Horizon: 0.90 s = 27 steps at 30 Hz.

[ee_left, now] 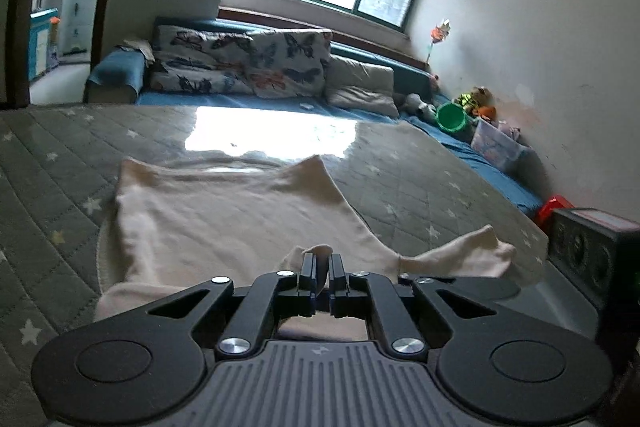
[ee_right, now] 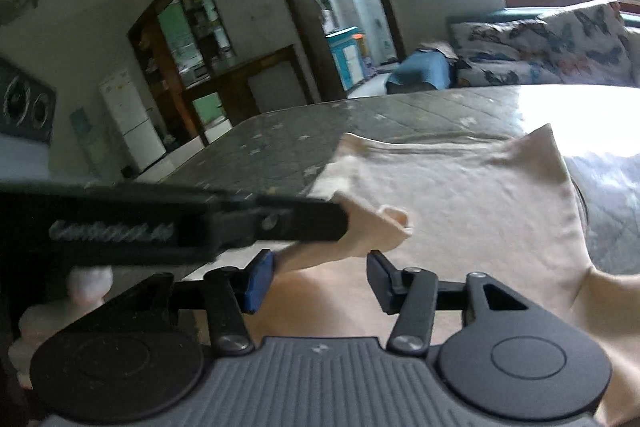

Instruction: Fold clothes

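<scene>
A cream garment (ee_left: 224, 215) lies spread on the grey quilted mattress (ee_left: 52, 163), its sleeve (ee_left: 468, 251) trailing off to the right. My left gripper (ee_left: 322, 261) is shut on a raised fold at the garment's near edge. In the right wrist view the left gripper (ee_right: 345, 218) reaches in from the left, pinching that cream fold (ee_right: 380, 227) just above the cloth. My right gripper (ee_right: 320, 279) sits just below it, open. A strip of the lifted cloth hangs close to its blue-padded finger (ee_right: 260, 283), and the pads press on nothing. The rest of the garment (ee_right: 460, 195) stretches away to the right.
Butterfly-print pillows (ee_left: 240, 63) and a beige cushion (ee_left: 360, 83) line the far side under the window. A green bucket (ee_left: 450, 117), a clear plastic box (ee_left: 500, 147) and toys sit along the right wall. A black speaker (ee_left: 588, 251) stands at the mattress's right edge.
</scene>
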{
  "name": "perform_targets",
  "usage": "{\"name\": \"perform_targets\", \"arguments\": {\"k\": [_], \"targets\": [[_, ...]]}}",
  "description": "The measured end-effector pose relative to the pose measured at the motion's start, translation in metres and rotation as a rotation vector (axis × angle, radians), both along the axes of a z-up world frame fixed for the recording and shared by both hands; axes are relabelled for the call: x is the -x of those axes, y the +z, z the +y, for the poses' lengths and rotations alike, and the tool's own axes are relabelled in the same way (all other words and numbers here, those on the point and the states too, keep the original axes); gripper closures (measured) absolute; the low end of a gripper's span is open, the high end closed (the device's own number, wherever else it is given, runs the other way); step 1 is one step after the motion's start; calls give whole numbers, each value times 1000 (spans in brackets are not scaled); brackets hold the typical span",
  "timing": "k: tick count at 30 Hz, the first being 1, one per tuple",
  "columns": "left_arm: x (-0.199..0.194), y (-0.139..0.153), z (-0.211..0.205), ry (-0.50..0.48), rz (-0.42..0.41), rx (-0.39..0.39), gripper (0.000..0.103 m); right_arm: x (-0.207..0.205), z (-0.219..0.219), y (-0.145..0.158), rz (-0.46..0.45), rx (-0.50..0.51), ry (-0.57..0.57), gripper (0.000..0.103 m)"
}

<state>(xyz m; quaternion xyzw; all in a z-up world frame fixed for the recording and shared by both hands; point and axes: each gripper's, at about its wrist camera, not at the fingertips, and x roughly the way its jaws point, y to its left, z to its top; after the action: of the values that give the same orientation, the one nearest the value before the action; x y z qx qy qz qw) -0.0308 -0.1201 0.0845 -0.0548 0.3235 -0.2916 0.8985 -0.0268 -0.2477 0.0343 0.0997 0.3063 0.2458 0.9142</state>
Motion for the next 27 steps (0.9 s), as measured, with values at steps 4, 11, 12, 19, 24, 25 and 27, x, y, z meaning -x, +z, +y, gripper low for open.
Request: {"name": "perform_targets", "arguments": {"k": [4, 11, 12, 19, 24, 25, 27], "targets": [[0, -5, 5, -19, 15, 1, 87, -7, -8, -9, 31, -9, -47, 69], [8, -5, 34, 18, -30, -12, 72, -11, -14, -22, 74, -7, -68, 78], [9, -5, 41, 35, -42, -20, 71, -12, -14, -23, 76, -5, -67, 78], [22, -16, 91, 169, -79, -105, 61, -15, -10, -24, 84, 0, -62, 78], [30, -34, 118, 238, -48, -153, 59, -12, -5, -12, 39, 23, -61, 91], [31, -37, 122, 246, -40, -161, 59, -11, -3, -8, 26, 33, -65, 91], [35, -43, 127, 252, -34, -177, 59, -10, -2, 0, 5, 44, -72, 92]]}}
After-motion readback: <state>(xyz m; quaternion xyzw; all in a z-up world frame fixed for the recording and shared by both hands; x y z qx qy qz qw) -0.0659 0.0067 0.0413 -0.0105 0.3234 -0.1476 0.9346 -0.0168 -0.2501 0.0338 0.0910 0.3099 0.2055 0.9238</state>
